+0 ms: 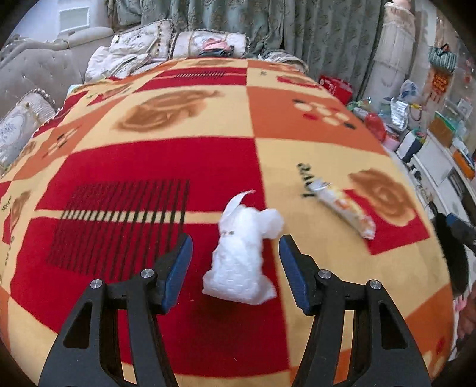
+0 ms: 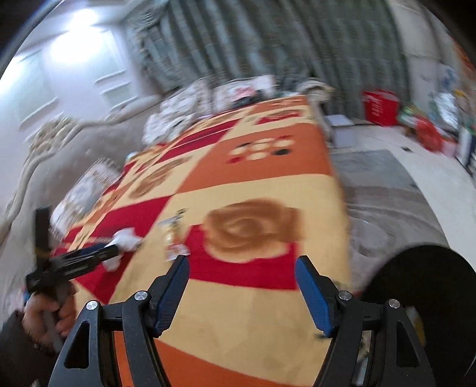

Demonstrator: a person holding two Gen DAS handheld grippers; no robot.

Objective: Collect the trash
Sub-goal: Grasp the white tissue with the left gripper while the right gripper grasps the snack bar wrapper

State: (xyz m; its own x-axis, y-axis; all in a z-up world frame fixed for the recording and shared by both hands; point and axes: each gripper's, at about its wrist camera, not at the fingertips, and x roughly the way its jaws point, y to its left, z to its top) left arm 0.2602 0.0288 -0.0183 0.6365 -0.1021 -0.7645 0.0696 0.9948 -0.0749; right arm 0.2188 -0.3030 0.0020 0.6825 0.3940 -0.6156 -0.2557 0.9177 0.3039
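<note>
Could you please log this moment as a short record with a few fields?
surface: patterned blanket on a bed
trash 1: crumpled white tissue, lying between the open jaws of the left gripper, untouched
trash 2: snack wrapper, to the right of the tissue
right gripper: open, empty, above the blanket
container: black bin at the bed's right edge

a home bedroom: blanket-covered bed [image 1: 178,125], pillows [image 1: 139,41], curtains [image 1: 297,26]

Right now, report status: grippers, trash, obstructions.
Left gripper open, astride white crumpled tissue, no contact. Right gripper open, empty. Snack wrapper loose on blanket. Nothing blocking.
</note>
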